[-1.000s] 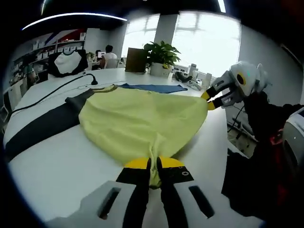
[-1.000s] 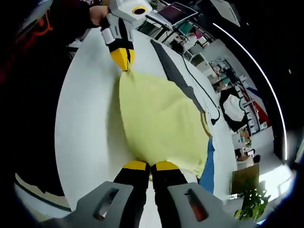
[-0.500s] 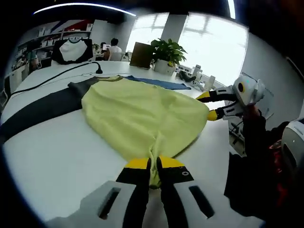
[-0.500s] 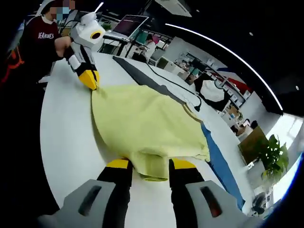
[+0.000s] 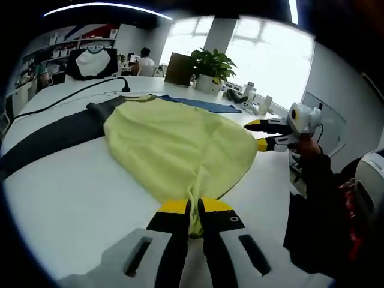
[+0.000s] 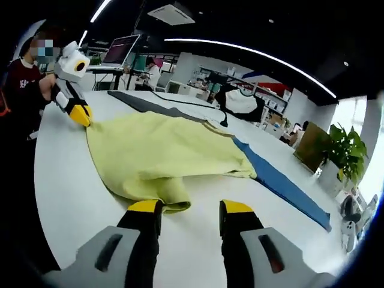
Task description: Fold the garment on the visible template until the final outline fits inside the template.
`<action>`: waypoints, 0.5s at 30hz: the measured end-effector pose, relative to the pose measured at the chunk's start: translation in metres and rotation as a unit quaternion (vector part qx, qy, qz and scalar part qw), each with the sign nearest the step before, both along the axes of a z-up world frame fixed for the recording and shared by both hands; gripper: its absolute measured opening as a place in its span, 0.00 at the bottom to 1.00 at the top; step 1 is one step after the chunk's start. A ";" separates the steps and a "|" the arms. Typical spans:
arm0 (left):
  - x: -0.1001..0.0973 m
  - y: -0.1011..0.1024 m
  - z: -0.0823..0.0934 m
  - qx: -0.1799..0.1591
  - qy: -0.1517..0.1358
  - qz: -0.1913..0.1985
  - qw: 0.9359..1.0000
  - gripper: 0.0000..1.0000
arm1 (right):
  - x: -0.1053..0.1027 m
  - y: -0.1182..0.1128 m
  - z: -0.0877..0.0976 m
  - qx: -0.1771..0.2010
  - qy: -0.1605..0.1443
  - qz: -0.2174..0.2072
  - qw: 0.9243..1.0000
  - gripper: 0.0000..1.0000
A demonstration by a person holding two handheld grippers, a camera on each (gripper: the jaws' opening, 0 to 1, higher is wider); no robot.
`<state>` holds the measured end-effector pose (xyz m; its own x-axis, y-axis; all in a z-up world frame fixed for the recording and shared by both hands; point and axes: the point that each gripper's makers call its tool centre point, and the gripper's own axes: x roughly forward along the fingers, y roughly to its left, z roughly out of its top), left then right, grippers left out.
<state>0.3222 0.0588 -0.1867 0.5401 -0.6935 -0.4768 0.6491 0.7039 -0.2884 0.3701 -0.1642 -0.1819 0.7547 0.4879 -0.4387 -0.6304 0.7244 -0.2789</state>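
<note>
since a second ago the right gripper point(image 6: 187, 210) has let go, jaws wide; left gripper point(image 5: 190, 207) still pinches the yellow garment point(image 5: 180, 144). regrip before folding.

daylight is pouring through the windows point(image 5: 270, 54) and blowing them out to white, ceiling light strips point(image 6: 252, 51) are streaking as curved arcs, the white table point(image 5: 72, 198) is glaring softly, and edges are bending and smearing with fisheye distortion
</note>
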 end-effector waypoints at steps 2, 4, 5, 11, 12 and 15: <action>0.000 0.000 0.000 0.000 0.001 0.000 1.000 0.05 | 0.000 0.007 0.001 0.025 0.004 0.013 1.000 0.25; 0.000 0.000 -0.001 0.000 0.000 0.000 1.000 0.05 | -0.002 0.014 -0.001 0.041 0.018 0.032 0.998 0.18; 0.001 0.000 -0.001 0.000 0.000 0.000 1.000 0.05 | 0.000 0.013 -0.003 0.043 0.022 0.028 0.998 0.15; 0.001 0.001 -0.002 -0.001 0.000 0.001 1.000 0.05 | -0.001 0.019 -0.008 0.051 0.028 0.042 0.997 0.00; 0.001 0.001 -0.002 -0.001 0.000 0.001 1.000 0.05 | 0.003 0.016 -0.007 0.034 0.011 0.035 0.999 0.00; 0.002 0.002 -0.002 0.000 -0.002 0.003 1.000 0.05 | 0.005 0.012 -0.007 -0.073 -0.050 0.057 0.994 0.00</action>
